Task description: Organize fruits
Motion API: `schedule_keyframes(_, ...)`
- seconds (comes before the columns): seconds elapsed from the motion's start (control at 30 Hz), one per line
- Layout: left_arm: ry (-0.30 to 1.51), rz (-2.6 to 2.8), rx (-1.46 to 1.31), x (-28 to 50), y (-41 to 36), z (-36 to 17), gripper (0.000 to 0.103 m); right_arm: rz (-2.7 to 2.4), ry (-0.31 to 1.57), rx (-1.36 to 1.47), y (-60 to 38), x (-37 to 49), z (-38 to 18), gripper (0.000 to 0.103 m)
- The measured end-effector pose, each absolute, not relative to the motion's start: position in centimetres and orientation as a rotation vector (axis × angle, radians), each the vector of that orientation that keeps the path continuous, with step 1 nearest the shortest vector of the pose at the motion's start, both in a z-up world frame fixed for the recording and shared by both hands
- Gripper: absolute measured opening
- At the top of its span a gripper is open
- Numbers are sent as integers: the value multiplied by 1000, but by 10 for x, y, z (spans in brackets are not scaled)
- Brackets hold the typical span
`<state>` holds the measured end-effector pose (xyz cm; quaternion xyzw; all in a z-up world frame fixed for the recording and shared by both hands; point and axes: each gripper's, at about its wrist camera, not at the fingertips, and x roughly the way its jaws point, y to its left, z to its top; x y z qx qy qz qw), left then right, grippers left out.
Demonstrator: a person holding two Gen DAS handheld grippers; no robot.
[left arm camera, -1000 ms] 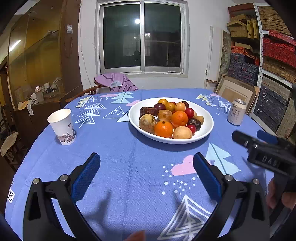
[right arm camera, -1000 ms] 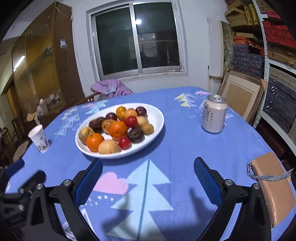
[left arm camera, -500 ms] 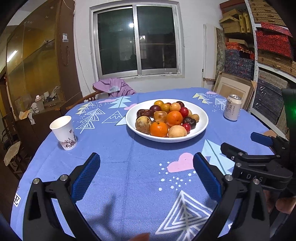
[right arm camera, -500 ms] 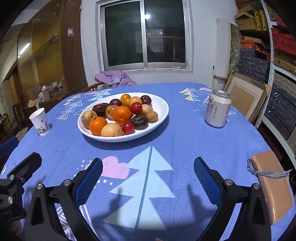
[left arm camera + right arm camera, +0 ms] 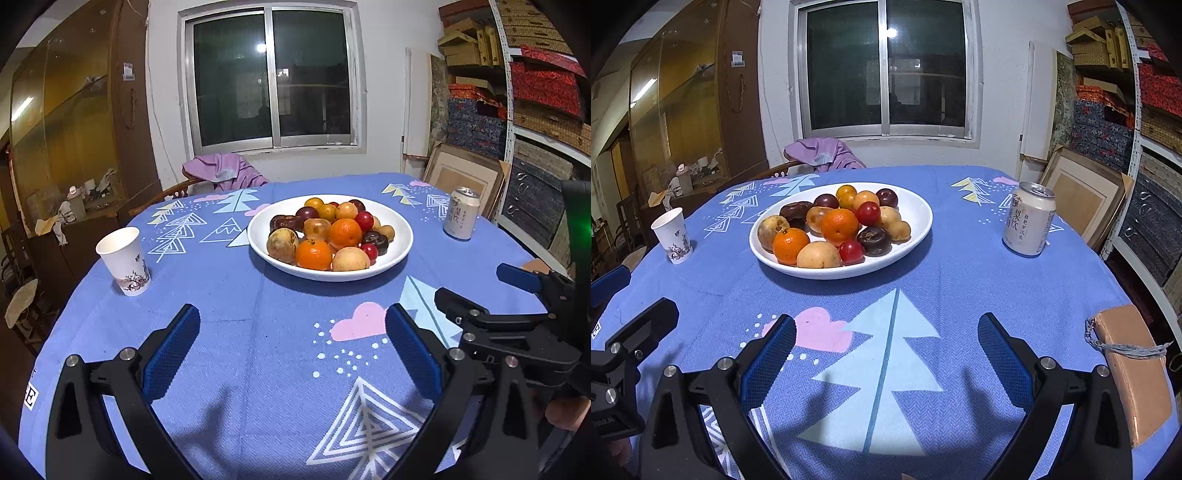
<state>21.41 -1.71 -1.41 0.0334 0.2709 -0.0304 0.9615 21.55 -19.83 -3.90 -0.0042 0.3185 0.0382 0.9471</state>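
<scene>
On the round table (image 5: 923, 295) with its blue patterned cloth, one paper cup (image 5: 672, 236) stands near the left edge, one white plate (image 5: 916, 225) sits around the middle toward the far edge, one drink can (image 5: 1028, 223) stands upright toward the right edge, and one brown pouch (image 5: 1130, 373) lies at the near right edge, partly cut off by the gripper frame. The fruits (image 5: 831, 225) are all heaped on the plate: two oranges, two small red ones, three or so dark purple-brown ones, several yellow-brown ones; those at the back overlap, so an exact total is hard to make out. The left gripper (image 5: 291, 350) hangs over the near edge with its jaws spread wide, nothing between them. The right gripper (image 5: 886, 354) is beside it, likewise spread and holding nothing. Both are well apart from the plate. One chair draped in purple cloth (image 5: 823, 153) shows past the far edge, mostly hidden.
</scene>
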Motion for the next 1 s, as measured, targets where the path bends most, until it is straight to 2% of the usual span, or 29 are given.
schedule_keyframes(1.0, 533, -77, 83, 213, -19, -14, 99, 74, 639, 5, -201, 214, -37, 100)
